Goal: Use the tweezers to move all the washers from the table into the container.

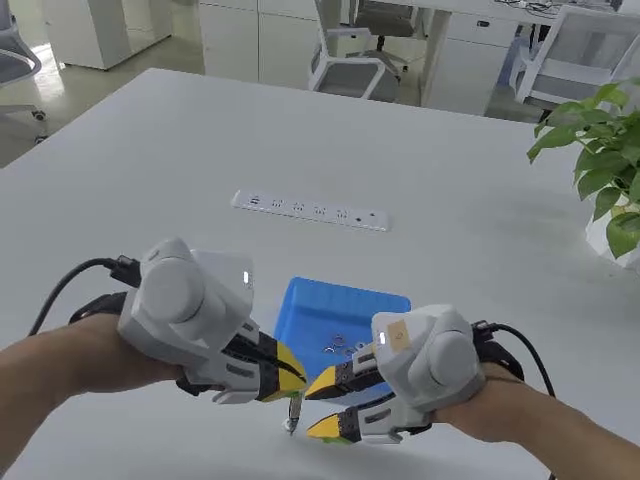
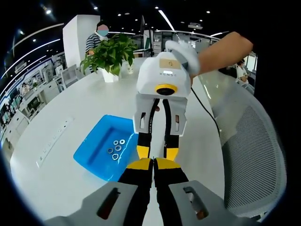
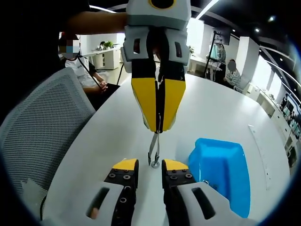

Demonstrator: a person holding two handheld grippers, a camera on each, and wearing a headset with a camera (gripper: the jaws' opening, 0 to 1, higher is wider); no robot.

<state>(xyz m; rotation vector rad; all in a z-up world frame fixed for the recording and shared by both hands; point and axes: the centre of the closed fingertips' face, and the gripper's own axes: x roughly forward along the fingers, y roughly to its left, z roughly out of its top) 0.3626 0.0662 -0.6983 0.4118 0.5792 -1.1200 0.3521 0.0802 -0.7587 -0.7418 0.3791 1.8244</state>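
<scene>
The left gripper [image 3: 159, 123] is clamped on the tweezers [image 3: 154, 147], which point down at the table [image 1: 470, 190]. Their tips sit at one washer [image 3: 154, 164] near the blue container [image 3: 221, 165]; whether they pinch it, I cannot tell. The right gripper [image 2: 157, 154] faces the left one, jaws a little apart and holding nothing. More washers [image 2: 115, 149] lie inside the container. Beyond it a power strip [image 1: 310, 211] lies on the table, and a plant [image 1: 600, 150] stands far right.

Open tabletop [image 1: 450, 180] lies left and right — power strip [image 1: 308, 211] sits beyond the container [image 1: 310, 310].
</scene>
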